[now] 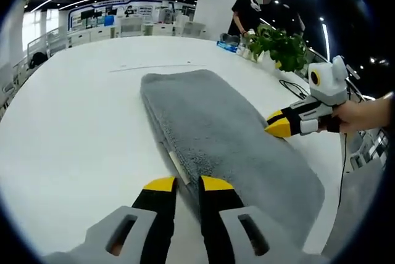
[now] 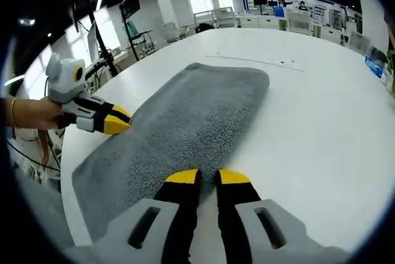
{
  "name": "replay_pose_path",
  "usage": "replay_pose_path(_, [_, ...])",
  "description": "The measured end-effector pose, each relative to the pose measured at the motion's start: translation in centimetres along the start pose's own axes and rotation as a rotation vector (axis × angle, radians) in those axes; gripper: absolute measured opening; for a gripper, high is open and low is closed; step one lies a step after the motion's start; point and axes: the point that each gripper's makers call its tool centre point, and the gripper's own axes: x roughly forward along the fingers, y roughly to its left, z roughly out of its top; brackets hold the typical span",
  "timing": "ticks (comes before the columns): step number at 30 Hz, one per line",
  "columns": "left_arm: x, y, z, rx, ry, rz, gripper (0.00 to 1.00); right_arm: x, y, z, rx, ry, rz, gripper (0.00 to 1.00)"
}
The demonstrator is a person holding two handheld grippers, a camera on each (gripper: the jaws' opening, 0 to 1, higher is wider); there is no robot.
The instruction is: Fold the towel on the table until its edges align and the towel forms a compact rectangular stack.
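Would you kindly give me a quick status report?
Left tool and right tool open, at opposite towel edges. Towel folded lengthwise, flat on table. Nothing obstructing.

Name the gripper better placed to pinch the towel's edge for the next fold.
Left, narrowly: the left gripper straddles the long edge of the towel where its stacked layers show. The right gripper sits at the opposite edge, also close.

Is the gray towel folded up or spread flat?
Folded: the towel lies as a long narrow strip on the table, with stacked layers showing along one edge.
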Motion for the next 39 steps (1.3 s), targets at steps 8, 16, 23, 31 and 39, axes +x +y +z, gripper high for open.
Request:
replay_pose_path(8, [0.9,-1.6,0.7,0.016,-0.004,-0.014,0.10,-1.3,-1.4,-0.7,0.019,-0.018,-0.033,0.07])
replay_pose_path(16, [2.2,-6.0,0.9,0.072,-0.001,-0.075,0.10,-4.3,-3.9,-2.6,0.044,-0.027,-0.080,0.07])
replay_pose_path(23, [2.9,-9.4,0.6,0.091,0.003,-0.122,0.10,-7.0,-5.6,-4.6,0.066,-0.029,-0.116,0.06])
replay_pose_path(31, [3.4,-9.8,0.9,0.142,-0.005,-0.125,0.10,-7.7,-5.4,-5.3,0.100,-0.059,-0.151,0.06])
replay_pose_path(39, [3.1,-10.2,1.2,0.262,0.014,-0.079,0.10,-8.2,-5.0,-5.6,0.082,-0.035,-0.163,0.07])
